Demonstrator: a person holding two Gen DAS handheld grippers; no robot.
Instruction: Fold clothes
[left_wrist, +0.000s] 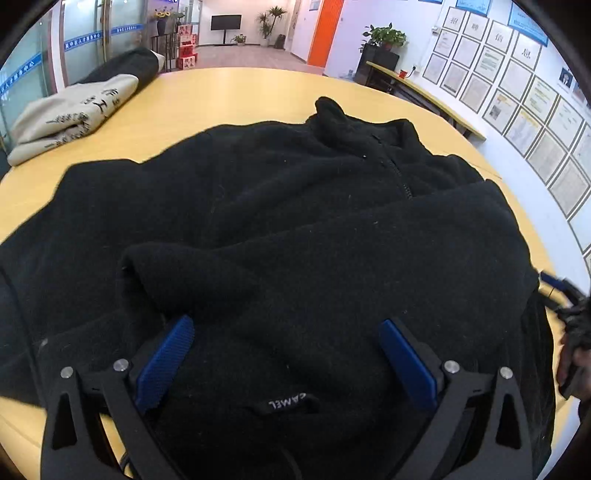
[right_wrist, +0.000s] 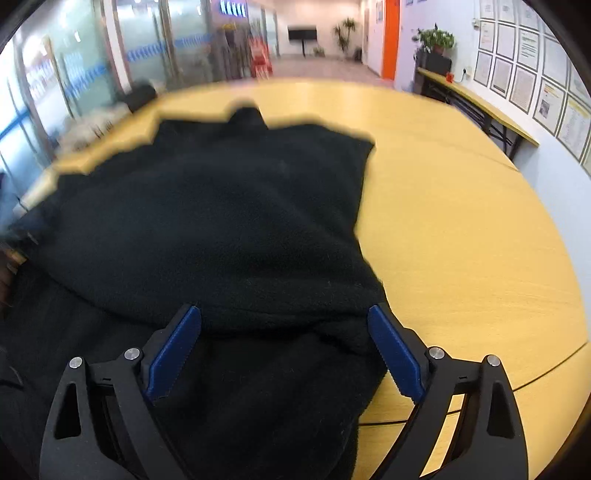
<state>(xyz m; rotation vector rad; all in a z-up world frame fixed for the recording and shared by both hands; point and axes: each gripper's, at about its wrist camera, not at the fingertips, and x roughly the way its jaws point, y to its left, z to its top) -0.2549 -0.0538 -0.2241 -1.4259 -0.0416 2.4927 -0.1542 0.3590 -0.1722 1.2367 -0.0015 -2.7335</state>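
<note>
Fleece jacket (left_wrist: 295, 229), black, zip front, spread on yellow worktop (left_wrist: 236, 92), sleeve folded across chest. Left tool (left_wrist: 286, 332) wide open over hem, gripping nothing. Right tool (right_wrist: 284, 319) likewise wide open, straddling folded edge, probably lining up next fold. Folded beige garment (left_wrist: 70, 114) parked far left, out of way.

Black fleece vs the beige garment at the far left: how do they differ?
The black fleece lies spread and rumpled mid-table under both open claws; the beige garment sits folded in a neat stack near the table's far left edge. The fleece is plain; the beige garment carries dark lettering. Both rest on the table.
</note>
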